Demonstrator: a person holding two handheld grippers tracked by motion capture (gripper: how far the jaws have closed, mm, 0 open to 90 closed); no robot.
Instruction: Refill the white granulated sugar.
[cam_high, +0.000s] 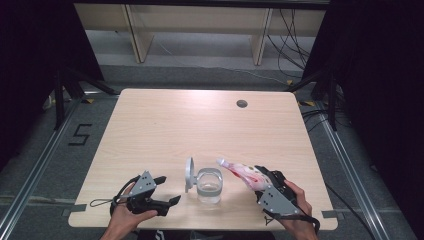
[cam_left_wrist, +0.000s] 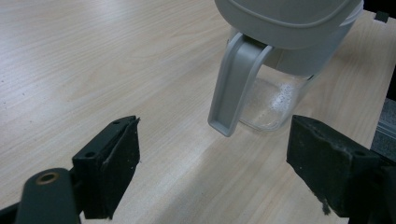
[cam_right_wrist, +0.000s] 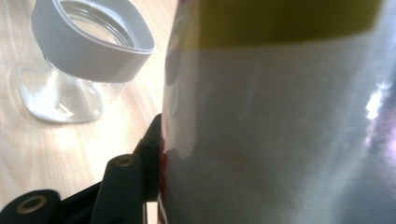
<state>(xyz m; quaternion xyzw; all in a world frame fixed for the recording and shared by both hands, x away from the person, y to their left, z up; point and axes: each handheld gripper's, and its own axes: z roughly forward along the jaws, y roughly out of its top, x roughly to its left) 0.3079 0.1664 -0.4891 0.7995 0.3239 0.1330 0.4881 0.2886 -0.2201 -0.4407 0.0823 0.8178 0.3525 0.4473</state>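
A clear glass jar (cam_high: 209, 186) stands near the table's front edge, its grey hinged lid (cam_high: 189, 174) swung open to its left. My left gripper (cam_high: 167, 189) rests just left of the jar, open and with nothing between its jaws. In the left gripper view, the jar (cam_left_wrist: 275, 102) and its grey latch (cam_left_wrist: 236, 84) stand just ahead of the gripper (cam_left_wrist: 215, 172). My right gripper (cam_high: 260, 182) is shut on a white pouch with red print (cam_high: 240, 171), whose tip tilts toward the jar's mouth. In the right gripper view, the pouch (cam_right_wrist: 280, 130) hides one jaw and presses against the black finger (cam_right_wrist: 140, 186). The jar's grey collar (cam_right_wrist: 93, 51) lies beyond.
The light wooden table (cam_high: 200, 125) has a round cable hole (cam_high: 242, 103) at the far right. Black curtains flank the table, and cables lie on the floor behind it. A person's hands hold both grippers at the front edge.
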